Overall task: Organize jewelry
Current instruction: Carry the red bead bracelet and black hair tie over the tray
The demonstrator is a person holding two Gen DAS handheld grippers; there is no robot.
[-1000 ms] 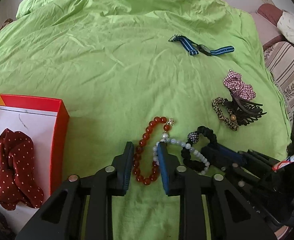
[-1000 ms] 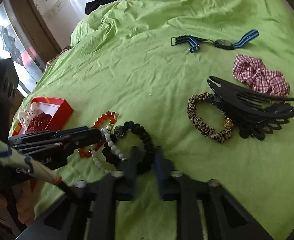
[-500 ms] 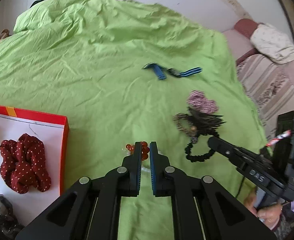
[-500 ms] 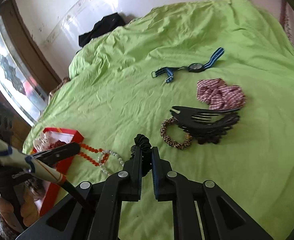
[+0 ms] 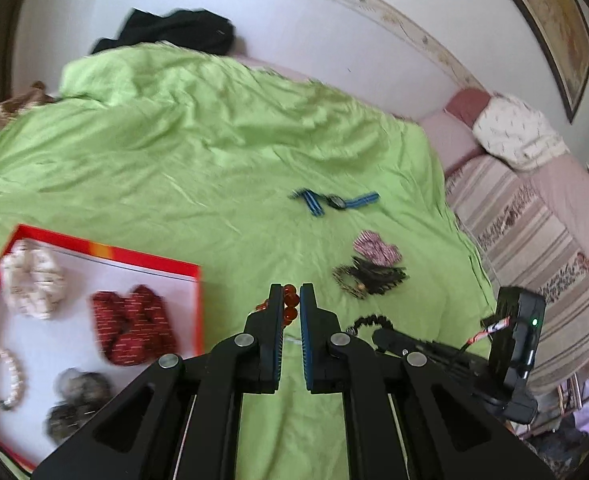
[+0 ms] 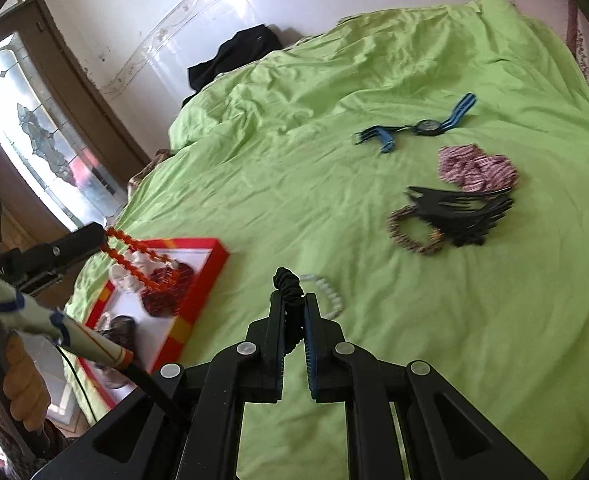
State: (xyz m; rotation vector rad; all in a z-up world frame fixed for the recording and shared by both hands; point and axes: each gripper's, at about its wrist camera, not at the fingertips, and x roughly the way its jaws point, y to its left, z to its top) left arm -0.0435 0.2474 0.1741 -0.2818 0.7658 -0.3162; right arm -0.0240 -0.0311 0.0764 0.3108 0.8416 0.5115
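The left gripper (image 5: 291,300) is clamped on the red bead bracelet (image 6: 134,258), which hangs above the red box (image 6: 198,292). The right gripper (image 6: 294,308) pinches a black scrunchie (image 6: 288,282), apparently lifted off the green bedsheet (image 6: 374,80).

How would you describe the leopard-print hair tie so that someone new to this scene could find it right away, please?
Start from the green bedsheet and find the cluster of accessories below the blue-strapped watch. There, the leopard-print hair tie lies against the black claw clip, on the side away from the red plaid scrunchie. It is the only thin ring with brown-and-black spots.
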